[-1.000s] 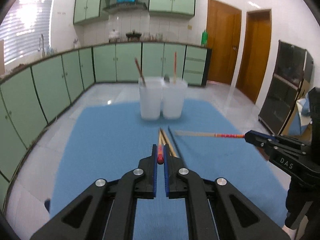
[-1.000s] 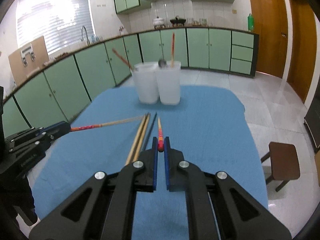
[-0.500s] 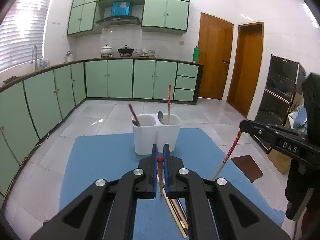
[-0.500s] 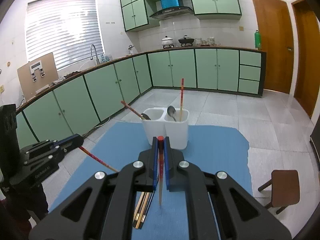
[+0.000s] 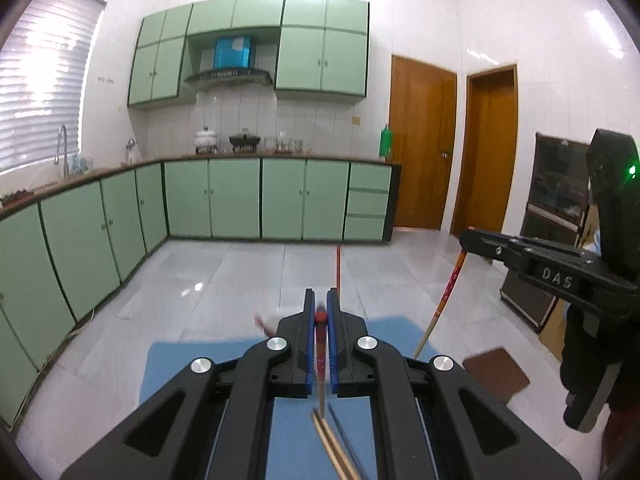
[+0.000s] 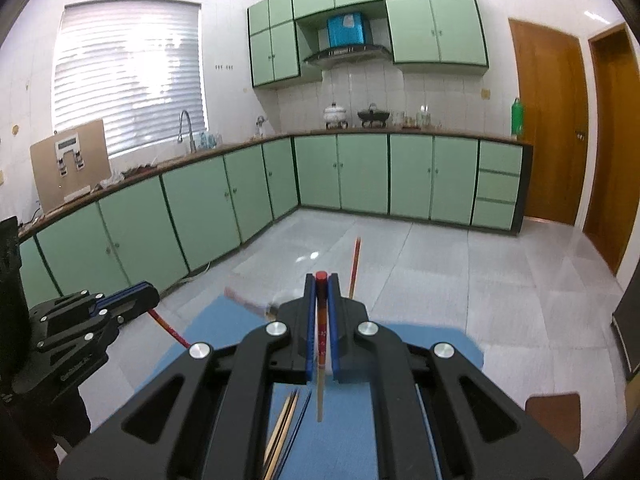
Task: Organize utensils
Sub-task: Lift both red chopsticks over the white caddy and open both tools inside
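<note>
Both tools are up over the blue mat (image 5: 192, 364), the left gripper (image 5: 321, 316) clamped on a red-topped chopstick (image 5: 320, 356) that hangs tip-down through its jaws, and the right gripper (image 6: 321, 280) pinching its own red-topped chopstick (image 6: 320, 376) the same way. Spare chopsticks (image 6: 282, 428) lie on the mat just below. Beyond the fingertips the holder is almost hidden, only a standing chopstick (image 6: 354, 264) marking it, so keep each stick plumb, bring the tips over that compartment, and lower before letting go.
</note>
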{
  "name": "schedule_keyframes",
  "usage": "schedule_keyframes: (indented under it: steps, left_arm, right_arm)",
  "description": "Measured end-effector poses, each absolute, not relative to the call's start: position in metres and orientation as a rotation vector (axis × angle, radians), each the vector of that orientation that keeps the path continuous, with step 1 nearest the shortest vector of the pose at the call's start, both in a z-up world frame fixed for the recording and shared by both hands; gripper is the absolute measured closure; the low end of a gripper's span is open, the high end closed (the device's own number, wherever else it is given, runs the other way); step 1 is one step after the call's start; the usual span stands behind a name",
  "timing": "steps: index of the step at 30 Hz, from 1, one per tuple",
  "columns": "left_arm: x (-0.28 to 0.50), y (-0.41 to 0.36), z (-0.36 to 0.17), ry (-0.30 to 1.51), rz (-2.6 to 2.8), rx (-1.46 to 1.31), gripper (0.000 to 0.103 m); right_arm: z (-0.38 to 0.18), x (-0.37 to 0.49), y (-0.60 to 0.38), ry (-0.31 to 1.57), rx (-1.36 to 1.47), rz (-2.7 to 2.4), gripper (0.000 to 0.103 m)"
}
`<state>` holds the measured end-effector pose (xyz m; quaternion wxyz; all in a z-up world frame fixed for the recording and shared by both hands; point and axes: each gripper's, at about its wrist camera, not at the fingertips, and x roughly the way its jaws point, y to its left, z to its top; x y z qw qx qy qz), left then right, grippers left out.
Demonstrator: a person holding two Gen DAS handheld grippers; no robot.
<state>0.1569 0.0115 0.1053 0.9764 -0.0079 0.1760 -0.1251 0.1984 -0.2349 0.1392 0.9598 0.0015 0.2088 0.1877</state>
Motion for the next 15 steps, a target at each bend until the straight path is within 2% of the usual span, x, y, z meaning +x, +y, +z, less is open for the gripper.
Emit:
schedule_keyframes:
  steps: [7, 15]
  left_arm:
    - [0.205, 0.007, 0.145, 0.252, -0.231, -0.020, 0.097]
    - [0.261, 0.002, 0.131, 0.261, -0.189, -0.002, 0.097]
  right_arm:
    - [0.176, 0.251, -0.231, 0.340, 0.017, 0.366, 0.098]
    - [0.156, 0.308, -0.224, 0.360, -0.015, 0.327, 0.098]
